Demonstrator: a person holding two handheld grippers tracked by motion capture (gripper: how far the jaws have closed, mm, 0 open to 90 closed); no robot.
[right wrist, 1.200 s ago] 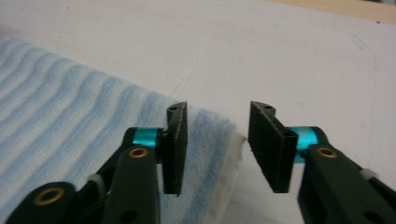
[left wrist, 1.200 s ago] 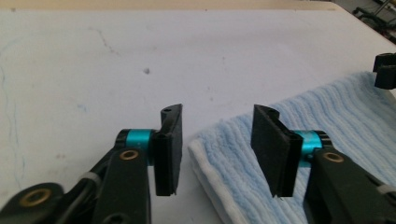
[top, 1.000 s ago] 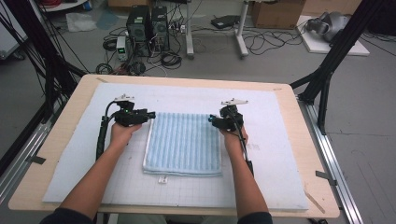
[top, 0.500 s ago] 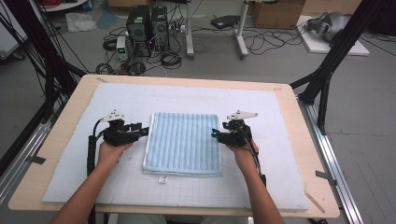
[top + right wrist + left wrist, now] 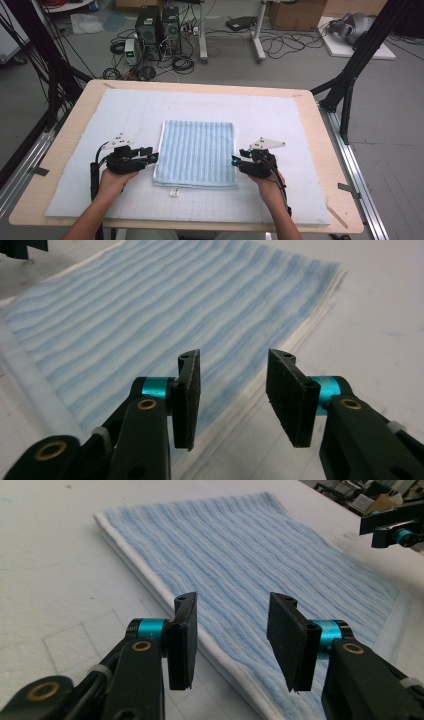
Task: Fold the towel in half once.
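The folded towel [image 5: 196, 152] is flanked near the table's front edge by the left gripper [image 5: 152, 157] and right gripper [image 5: 235, 162], whose spread, empty jaws, lately narrowing, are aimed at its near side edges.

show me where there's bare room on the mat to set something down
Bare mat lies beyond the towel up to the far table edge, and in wide strips at its left and right. The near towel corners are crowded by the left gripper and right gripper.

Folded towel [image 5: 196, 152] mid-mat [image 5: 280, 115], left gripper [image 5: 153, 157] and right gripper [image 5: 235, 162] flanking
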